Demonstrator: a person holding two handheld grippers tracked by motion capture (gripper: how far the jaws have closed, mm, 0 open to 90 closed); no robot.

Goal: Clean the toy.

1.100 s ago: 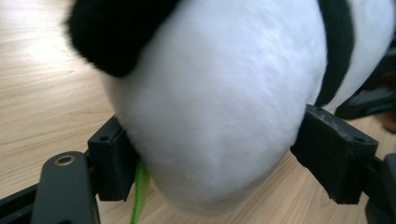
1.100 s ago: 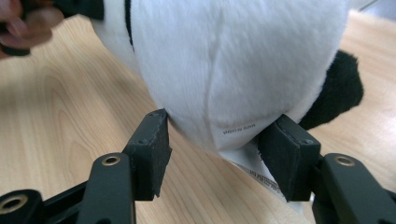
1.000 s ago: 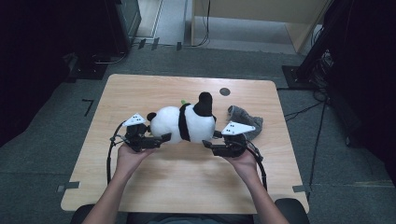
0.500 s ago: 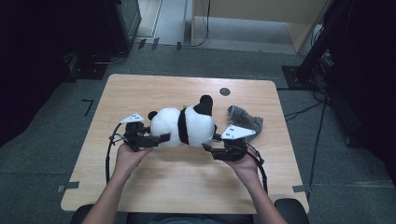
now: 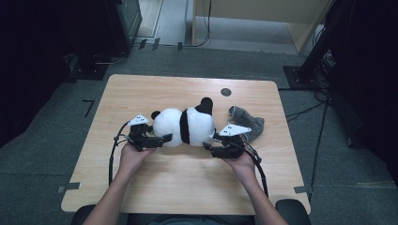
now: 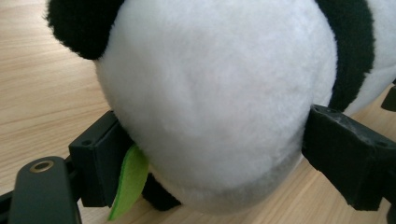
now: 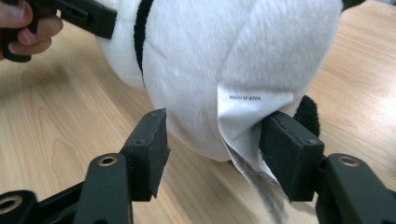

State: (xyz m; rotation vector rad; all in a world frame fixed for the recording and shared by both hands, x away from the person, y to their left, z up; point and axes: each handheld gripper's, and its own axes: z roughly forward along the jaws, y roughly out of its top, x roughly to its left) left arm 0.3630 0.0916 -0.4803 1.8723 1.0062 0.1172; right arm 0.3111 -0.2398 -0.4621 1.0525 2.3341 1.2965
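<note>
Panda plush (image 5: 183, 126) lying w/ long axis across table (image 5: 141, 187). L gripper (image 5: 162, 139) & R gripper (image 5: 210, 146) clamped on opposite ends, jaws just opening.

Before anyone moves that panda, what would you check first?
1. Panda lies on the table: ok.
2. Left gripper around its head, pads touching, jaws just been opening: ok.
3. Right gripper around its rear, one pad on the label, jaws just been opening: ok.
4. Grip firm enough to lift: cannot tell.
5. Grey cloth apart from the panda: ok.
</note>
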